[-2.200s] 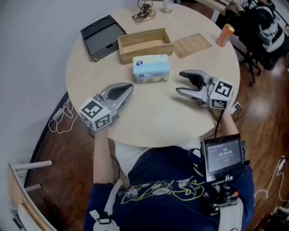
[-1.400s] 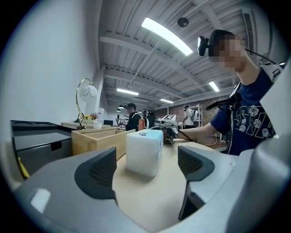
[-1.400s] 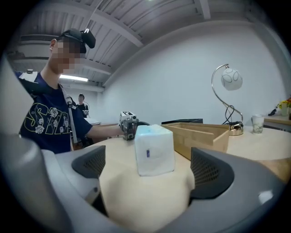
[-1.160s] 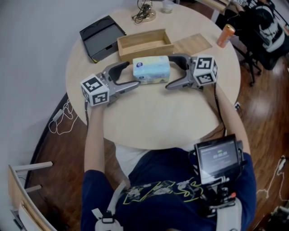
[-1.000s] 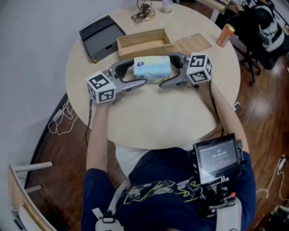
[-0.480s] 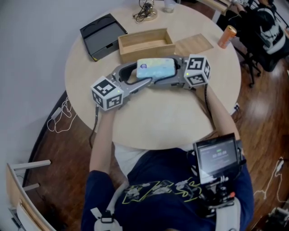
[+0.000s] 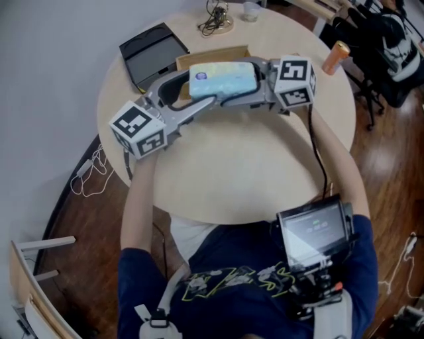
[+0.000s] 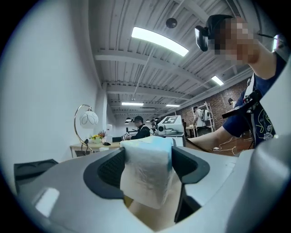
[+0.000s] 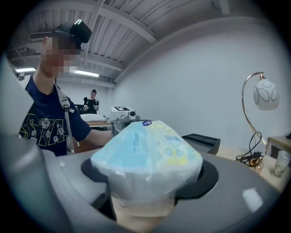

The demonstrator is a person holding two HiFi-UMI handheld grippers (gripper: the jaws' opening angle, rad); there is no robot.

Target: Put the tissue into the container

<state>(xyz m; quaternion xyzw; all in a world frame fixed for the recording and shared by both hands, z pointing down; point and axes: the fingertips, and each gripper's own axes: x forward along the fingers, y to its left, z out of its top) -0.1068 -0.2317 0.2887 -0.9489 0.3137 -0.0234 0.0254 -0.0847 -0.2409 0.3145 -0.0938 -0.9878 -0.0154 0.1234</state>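
Note:
The tissue pack (image 7: 222, 79), pale blue and yellow in clear wrap, hangs above the round table (image 7: 232, 179), held at both ends. My left gripper (image 7: 199, 87) is shut on its left end, and my right gripper (image 7: 244, 83) is shut on its right end. Both sets of jaws have just been closing, with the pack between them. In the left gripper view the white end of the tissue pack (image 8: 148, 175) fills the gap between the pads. In the right gripper view the tissue pack (image 9: 148, 154) bulges between the jaws. The wooden container (image 7: 212, 54) lies just behind, mostly hidden by the pack.
A black tray (image 7: 154, 51) lies at the table's back left. An orange can (image 7: 336, 57) stands at the right edge. A lamp base with cables (image 7: 215, 21) and a small cup (image 7: 250, 10) sit at the far edge. A screen (image 7: 313, 228) hangs at the person's chest.
Both grippers slid in around the ends of the tissue pack, closed on it and lifted it off the table, carrying it toward the wooden container.

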